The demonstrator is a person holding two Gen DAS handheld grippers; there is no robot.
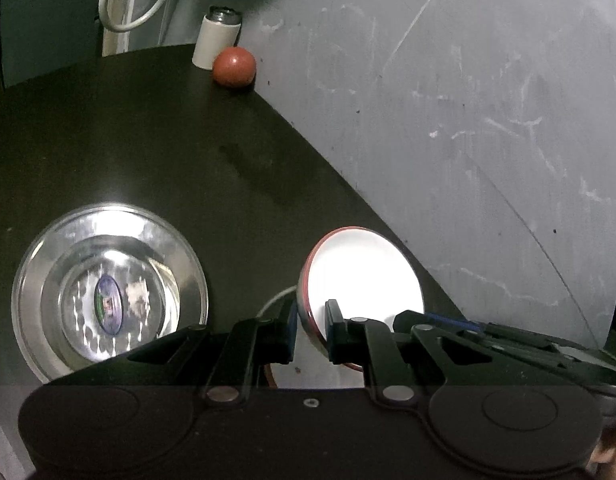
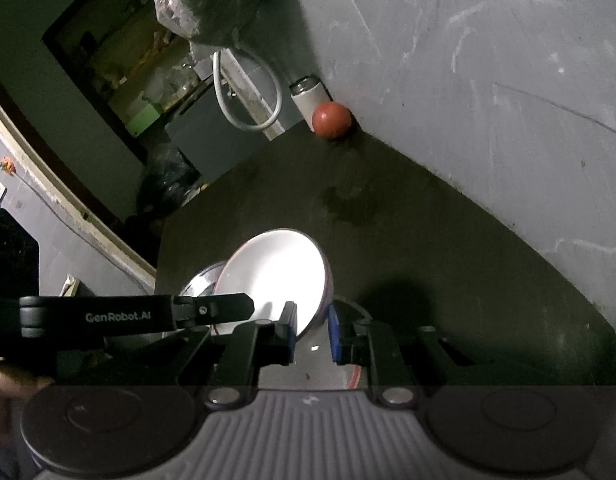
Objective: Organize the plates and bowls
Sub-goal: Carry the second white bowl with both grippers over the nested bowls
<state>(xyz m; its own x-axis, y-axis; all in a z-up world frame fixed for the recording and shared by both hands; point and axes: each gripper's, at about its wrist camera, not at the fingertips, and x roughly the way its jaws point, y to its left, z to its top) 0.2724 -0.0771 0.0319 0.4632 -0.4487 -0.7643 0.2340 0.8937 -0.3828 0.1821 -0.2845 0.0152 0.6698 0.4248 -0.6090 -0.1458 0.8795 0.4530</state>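
Grippers both pinch the white bowl: the left gripper (image 1: pixel 311 330) clamps its red-edged rim, and the right gripper (image 2: pixel 312 330) straddles the rim from the other side. That white bowl (image 1: pixel 363 272) hangs tilted above the dark table (image 1: pixel 148 128). Left of the bowl lies a steel plate (image 1: pixel 108 292). Far beyond the bowl, a red ball (image 1: pixel 233 67) touches a white can (image 1: pixel 216 42) by the wall.

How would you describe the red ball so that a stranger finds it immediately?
Follow the dark table to its far corner, where it meets the grey wall. The red ball lies there beside a white cylinder; it alone is round and red.
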